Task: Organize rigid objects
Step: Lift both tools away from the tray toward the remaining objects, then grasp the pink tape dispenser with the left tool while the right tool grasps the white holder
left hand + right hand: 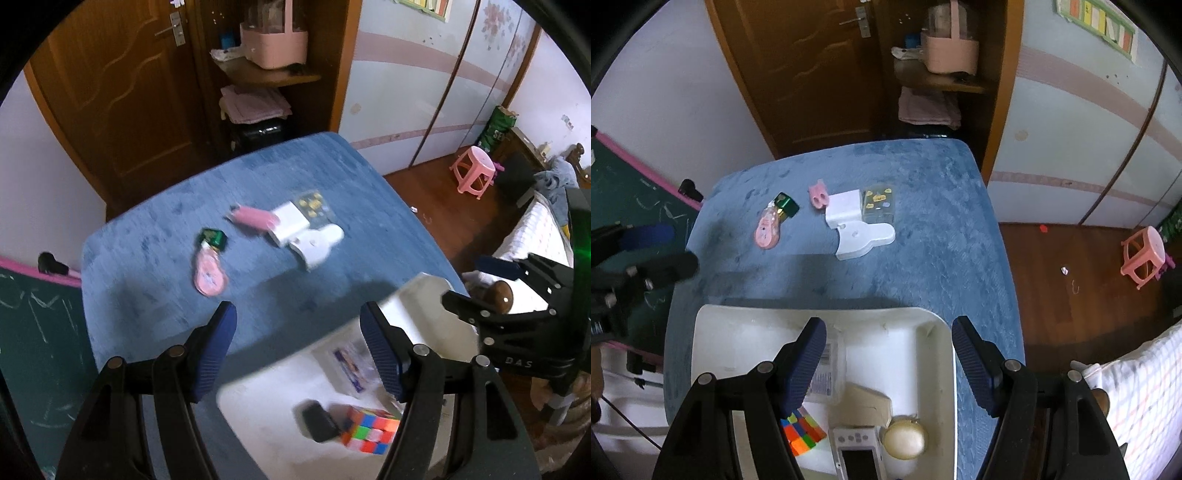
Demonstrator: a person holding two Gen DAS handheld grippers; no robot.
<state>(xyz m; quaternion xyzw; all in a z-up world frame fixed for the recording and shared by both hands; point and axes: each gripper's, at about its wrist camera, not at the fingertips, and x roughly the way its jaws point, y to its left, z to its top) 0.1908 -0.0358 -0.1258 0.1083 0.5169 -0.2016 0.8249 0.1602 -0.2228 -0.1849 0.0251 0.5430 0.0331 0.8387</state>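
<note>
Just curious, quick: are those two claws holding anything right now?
Left gripper: open, holding nothing, above the blue table.
Right gripper: open, holding nothing, above the white bin.

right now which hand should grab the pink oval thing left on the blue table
Left, probably. The pink oval item lies just beyond the left hand-held gripper, whose open jaws hover over blue cloth. The right hand-held gripper, also empty, hangs over the white bin, farther away.

Bin (pixel 934 332) at table's (pixel 923 221) near edge, puzzle cube (pixel 803 432) inside, white stand (pixel 864 236) beyond it
</note>
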